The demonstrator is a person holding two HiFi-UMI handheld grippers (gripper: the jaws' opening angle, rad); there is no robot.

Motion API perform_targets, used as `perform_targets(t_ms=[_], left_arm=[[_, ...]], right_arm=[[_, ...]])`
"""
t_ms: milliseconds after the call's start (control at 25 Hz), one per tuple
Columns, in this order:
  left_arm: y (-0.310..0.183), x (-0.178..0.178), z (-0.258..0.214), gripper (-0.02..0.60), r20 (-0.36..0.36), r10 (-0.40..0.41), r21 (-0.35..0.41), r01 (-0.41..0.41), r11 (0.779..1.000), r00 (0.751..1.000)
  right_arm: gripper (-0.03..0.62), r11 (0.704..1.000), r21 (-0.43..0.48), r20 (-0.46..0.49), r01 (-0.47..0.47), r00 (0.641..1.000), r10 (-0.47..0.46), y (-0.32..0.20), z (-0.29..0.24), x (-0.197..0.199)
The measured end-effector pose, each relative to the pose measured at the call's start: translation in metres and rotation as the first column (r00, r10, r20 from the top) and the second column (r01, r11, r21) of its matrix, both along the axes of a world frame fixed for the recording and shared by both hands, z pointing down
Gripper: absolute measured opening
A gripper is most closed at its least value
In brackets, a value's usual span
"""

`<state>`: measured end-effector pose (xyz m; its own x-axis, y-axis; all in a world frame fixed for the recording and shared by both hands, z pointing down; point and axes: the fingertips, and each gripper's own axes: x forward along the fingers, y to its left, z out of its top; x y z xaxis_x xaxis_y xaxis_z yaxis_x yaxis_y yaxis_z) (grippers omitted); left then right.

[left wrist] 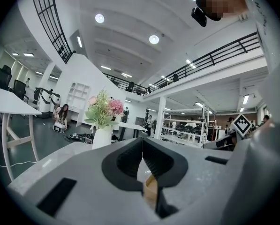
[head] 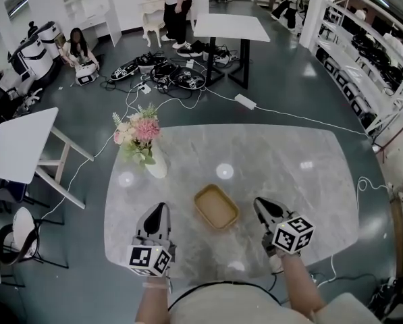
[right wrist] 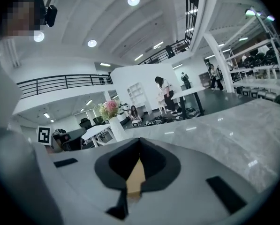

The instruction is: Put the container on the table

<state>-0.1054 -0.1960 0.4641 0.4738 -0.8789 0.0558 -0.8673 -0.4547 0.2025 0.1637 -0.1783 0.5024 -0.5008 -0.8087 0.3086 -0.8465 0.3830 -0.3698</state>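
A shallow tan container [head: 216,208] lies flat on the grey marble table [head: 289,160], near the front edge. My left gripper [head: 158,209] hovers just left of it and my right gripper [head: 258,203] just right of it; neither touches it. In the left gripper view the left gripper [left wrist: 142,142] has its dark pads meeting, with a tan sliver of the container [left wrist: 150,186] showing below them. The right gripper [right wrist: 139,142] looks the same in the right gripper view, pads together over a tan sliver of the container [right wrist: 136,177]. Both are shut on nothing.
A white vase of pink flowers [head: 144,144] stands at the table's far left corner. White tables [head: 19,144] [head: 231,27] stand to the left and beyond. Cables and gear [head: 167,73] lie on the floor, where people stand and sit. Shelves [head: 370,52] line the right.
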Motion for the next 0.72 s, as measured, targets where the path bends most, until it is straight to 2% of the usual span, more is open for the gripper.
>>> perform_targets(t_ms=[160,720], left_arm=[[0.0,-0.002,-0.003,0.005,0.002,-0.001,0.007,0.001,1.0,1.0],[-0.004,-0.014,-0.011,0.005,0.009,-0.029,0.029,0.029,0.999,1.0]], right_arm=[[0.005,0.998,0.064,-0.028,-0.03,0.999,0.032,-0.003,-0.01,0.008],[0.005,0.979,0.179,-0.089,-0.094,0.99,0.111,-0.011,-0.03,0.025]])
